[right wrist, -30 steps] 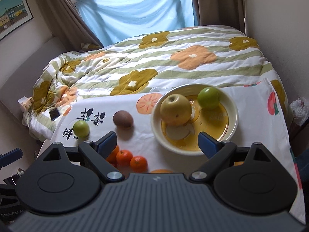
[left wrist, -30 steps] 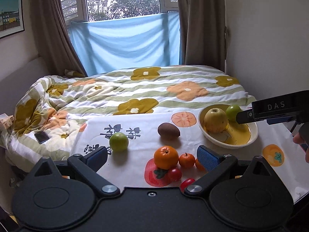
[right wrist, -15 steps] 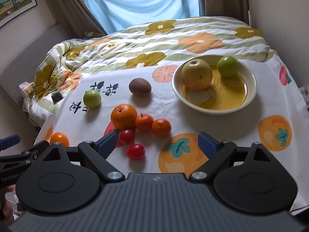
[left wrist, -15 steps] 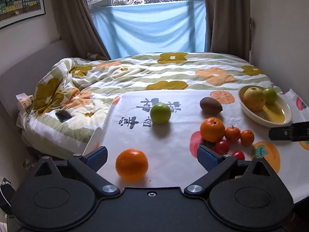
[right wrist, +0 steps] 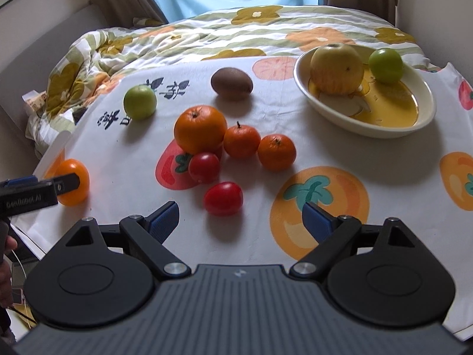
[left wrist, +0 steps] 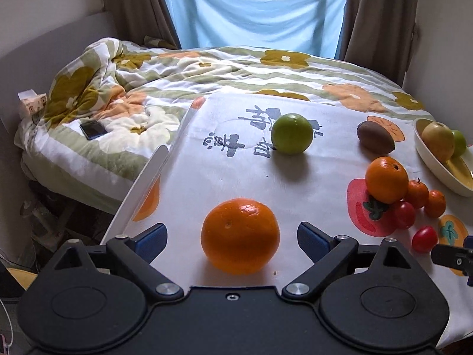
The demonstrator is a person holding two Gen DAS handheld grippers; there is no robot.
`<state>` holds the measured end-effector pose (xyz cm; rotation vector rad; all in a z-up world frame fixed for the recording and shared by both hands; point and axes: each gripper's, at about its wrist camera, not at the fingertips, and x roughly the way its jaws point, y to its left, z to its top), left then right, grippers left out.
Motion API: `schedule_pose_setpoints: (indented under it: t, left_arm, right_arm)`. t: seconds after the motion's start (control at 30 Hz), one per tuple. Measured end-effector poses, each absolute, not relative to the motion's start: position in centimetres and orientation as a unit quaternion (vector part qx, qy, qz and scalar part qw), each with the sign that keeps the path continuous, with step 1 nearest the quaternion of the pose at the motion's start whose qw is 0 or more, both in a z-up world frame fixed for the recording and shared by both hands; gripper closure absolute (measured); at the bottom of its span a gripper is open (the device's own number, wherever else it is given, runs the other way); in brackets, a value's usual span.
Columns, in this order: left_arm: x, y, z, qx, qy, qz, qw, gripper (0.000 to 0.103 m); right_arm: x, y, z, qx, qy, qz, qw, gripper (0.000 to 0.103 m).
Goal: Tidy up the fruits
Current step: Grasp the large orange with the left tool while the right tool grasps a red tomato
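A lone orange [left wrist: 240, 235] sits near the left edge of the printed tablecloth [left wrist: 236, 177]. It lies between the jaws of my left gripper [left wrist: 233, 239], which are closing but stand clear of it. My right gripper [right wrist: 241, 222] is open and empty, just behind a red cherry tomato [right wrist: 223, 198]. Beyond that cluster a second tomato [right wrist: 204, 167], a big orange [right wrist: 200, 128] and two tangerines [right wrist: 241, 142]. A green apple [right wrist: 139, 102] and a kiwi [right wrist: 232, 83] lie farther back. The cream bowl [right wrist: 363, 130] holds a yellow apple [right wrist: 337, 68] and a green fruit [right wrist: 385, 65].
The table's left edge [left wrist: 139, 189] drops off beside the lone orange. Behind the table is a bed with a flowered quilt [left wrist: 236, 71], a phone [left wrist: 93, 129] and a small box [left wrist: 31, 103] on it. A wall [left wrist: 443, 44] stands at the right.
Both grippers have come down closer to the table. The left one swung left from the fruit cluster to the lone orange, now between its jaws. The right one drew back from the bowl toward the tomatoes.
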<state>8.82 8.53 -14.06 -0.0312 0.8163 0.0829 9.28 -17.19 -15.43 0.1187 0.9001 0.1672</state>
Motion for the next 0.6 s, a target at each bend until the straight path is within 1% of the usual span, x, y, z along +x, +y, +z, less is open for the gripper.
schedule_pose_setpoints:
  t: [0.1, 0.17, 0.23, 0.33, 0.37, 0.47, 0.53, 0.57, 0.6]
  left_arm:
    - [9.6, 9.4, -14.7, -0.048, 0.408, 0.027, 0.911, 0.009]
    - [9.9, 9.9, -15.0, -0.068, 0.414, 0.018, 0.908, 0.017]
    - [10.3, 9.9, -15.3, -0.073, 0.423, 0.012, 0.903, 0.02]
    - [10.6, 10.1, -15.7, -0.079, 0.434, 0.004, 0.897, 0.036]
    - [10.5, 10.2, -15.7, -0.081, 0.433, 0.003, 0.898, 0.036]
    - [10.3, 9.9, -15.7, -0.063, 0.429, -0.003, 0.901, 0.036]
    - [10.2, 9.5, -15.7, -0.045, 0.428, -0.008, 0.903, 0.036]
    - [10.1, 9.4, -15.8, -0.038, 0.428, -0.009, 0.903, 0.036]
    - [10.0, 9.3, -15.7, -0.033, 0.427, -0.01, 0.903, 0.037]
  right_arm:
    - [9.6, -16.5, -16.1, 0.05, 0.438, 0.083, 0.894, 0.0]
    - [9.8, -16.3, -16.3, 0.05, 0.438, 0.084, 0.894, 0.0]
    - [9.9, -16.2, -16.3, 0.05, 0.437, 0.083, 0.894, 0.001]
    - [10.3, -15.8, -16.4, 0.044, 0.436, 0.082, 0.895, 0.003]
    - [10.5, -15.7, -16.5, 0.042, 0.439, 0.082, 0.894, 0.006]
    - [10.9, -15.5, -16.9, 0.042, 0.443, 0.081, 0.892, 0.007]
    - [11.1, -15.4, -17.1, 0.043, 0.446, 0.081, 0.89, 0.013]
    - [11.2, -15.3, -17.1, 0.042, 0.447, 0.081, 0.89, 0.018]
    - [11.3, -15.2, -17.2, 0.039, 0.446, 0.079, 0.891, 0.019]
